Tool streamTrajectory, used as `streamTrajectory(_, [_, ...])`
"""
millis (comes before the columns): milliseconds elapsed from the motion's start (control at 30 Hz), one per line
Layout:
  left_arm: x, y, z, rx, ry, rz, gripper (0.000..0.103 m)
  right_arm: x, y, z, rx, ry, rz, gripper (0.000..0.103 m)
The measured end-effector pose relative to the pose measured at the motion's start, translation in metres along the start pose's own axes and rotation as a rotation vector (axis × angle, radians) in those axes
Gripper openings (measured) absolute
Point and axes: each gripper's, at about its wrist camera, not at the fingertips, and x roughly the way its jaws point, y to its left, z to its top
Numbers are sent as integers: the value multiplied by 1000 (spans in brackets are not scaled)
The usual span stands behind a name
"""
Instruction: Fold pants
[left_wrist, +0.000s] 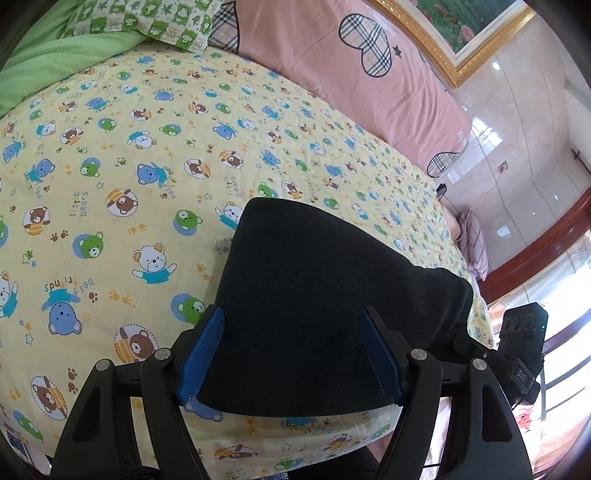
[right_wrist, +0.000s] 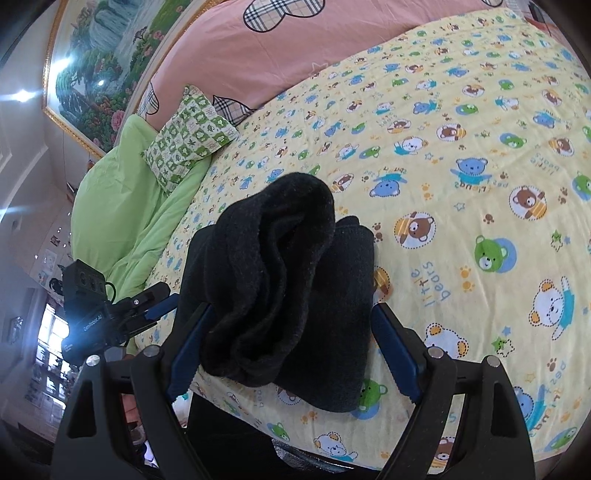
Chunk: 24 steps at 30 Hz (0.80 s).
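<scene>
bed (left_wrist: 110, 155): covered by a yellow sheet printed with cartoon bears and the words "little bears" and "best friends"; it fills most of both views.
pink quilt (left_wrist: 314, 62): lies along the far side of the bed, with plaid heart patches on it.
green quilt (right_wrist: 122, 206): bunched at one end of the bed, just beside the pink quilt.
painting (right_wrist: 96, 59): gold-framed landscape on the wall behind the pink quilt.
checked pillow (right_wrist: 188, 136): green and white squares, resting on the green quilt at the edge of the yellow sheet.
pants (right_wrist: 291, 295): black, folded into a compact stack near the front edge of the bed. in the right wrist view the layers show as thick rolled folds, the upper fold humped up toward the pillow side. in the left wrist view the pants (left_wrist: 314, 302) present a flat, smooth dark top.
left tongs (left_wrist: 291, 358): spread wide, one blue pad on each side of the pants stack; the pads sit at or just over the fabric's edges and nothing is pinched between them. whether they touch the cloth cannot be told.
right tongs (right_wrist: 291, 354): also spread wide, straddling the folded pants from the front edge of the bed, gripping nothing.
other gripper's body: each view catches the opposite tool low at its side, a black block with a small camera module (right_wrist: 83, 284).
</scene>
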Motion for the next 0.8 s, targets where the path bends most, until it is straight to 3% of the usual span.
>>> streamTrajectory(800, [44, 20, 12, -31, 100, -13, 80, 9, -14, -8, 16, 17, -1, 86])
